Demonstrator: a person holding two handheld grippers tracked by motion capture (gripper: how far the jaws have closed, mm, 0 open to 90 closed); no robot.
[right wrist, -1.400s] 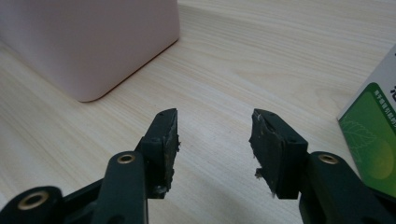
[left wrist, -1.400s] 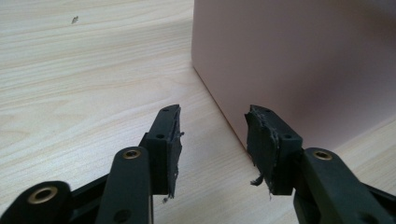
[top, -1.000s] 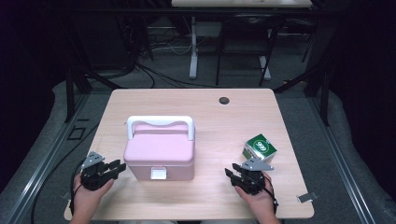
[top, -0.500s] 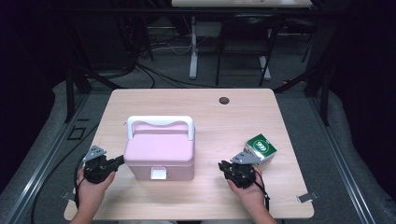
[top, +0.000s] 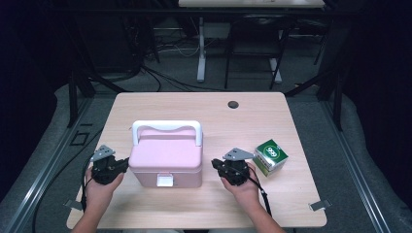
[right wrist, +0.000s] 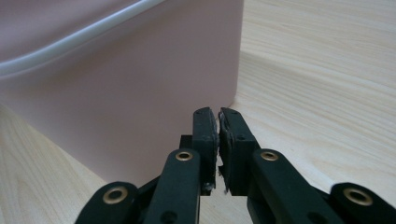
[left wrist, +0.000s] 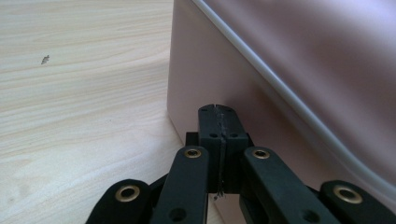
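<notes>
**Flanking pink box w/ both grippers clenched, nothing held**

Seen from high view, near edge first: two forearms in from bottom, hands resting on wooden table [top: 204, 208].

L gripper [top: 122, 165]: just beside L end of pink box [top: 165, 162], tips aimed at its side wall. Jaws pressed fully together per L gripper view [left wrist: 219, 122], nothing between. Tip close to lower wall of box [left wrist: 299, 70], near its corner; contact or not – cannot tell. Pale seam line of lid runs diagonally across wall above.

R gripper [top: 216, 165]: just beside R end of same box, tips aimed at it. Jaws have just been closing; hairline gap left at tips per R gripper view [right wrist: 218, 122], nothing between, so clenched empty. Box wall [right wrist: 121, 93] close ahead, corner edge just past tips; touching or not – cannot tell.

Pink box: lid down, white handle [top: 166, 127] folded toward far side, white latch [top: 165, 181] on near face. Sits left of centre, near half of table.

Green-white carton [top: 270, 155]: just R of R gripper, apart from box.

Further back: dark round hole [top: 233, 104] in tabletop near far edge.
</notes>
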